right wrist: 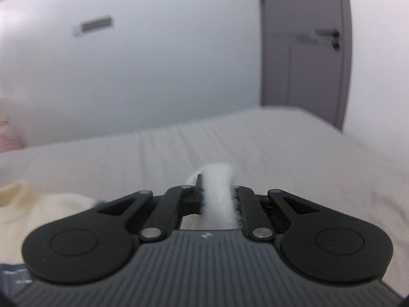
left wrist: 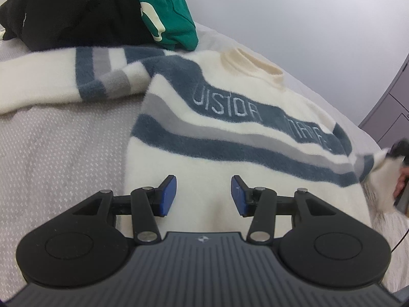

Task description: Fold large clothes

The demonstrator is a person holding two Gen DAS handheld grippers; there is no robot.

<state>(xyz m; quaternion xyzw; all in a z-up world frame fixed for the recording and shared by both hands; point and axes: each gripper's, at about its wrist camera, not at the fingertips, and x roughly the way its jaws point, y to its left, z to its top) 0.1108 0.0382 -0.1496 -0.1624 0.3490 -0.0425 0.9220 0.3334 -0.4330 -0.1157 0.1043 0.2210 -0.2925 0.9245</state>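
**Sleeve fold on the striped sweater, one gripper doing all the work**

So the big cream sweater (left wrist: 230,153) with the blue and grey stripes was lying flat on the bed (left wrist: 51,153), front side up, collar pointing toward the wall (left wrist: 281,25). One sleeve (left wrist: 64,76) was stretched out sideways toward the heap of black and green clothes (left wrist: 102,12) at the far corner, just about touching it.

The left gripper (left wrist: 203,195) was hovering over the plain lower part of the sweater, jaws apart, nothing between the blue pads (left wrist: 167,195). My guess is it was parked there to pin the body down so it wouldn't slide.

The right gripper (right wrist: 217,197) was clamped tight on a bunch of fuzzy cream fabric, which from the other camera looked like the second sleeve (left wrist: 381,176), lifted off the bed at the sweater's edge. A bit of the person's hand (left wrist: 401,181) showed behind it. That view was pretty blurry.

Looked to me like the sleeve was about to get carried across the chest. The stretched-out sleeve and the body hadn't been folded yet, so early days.
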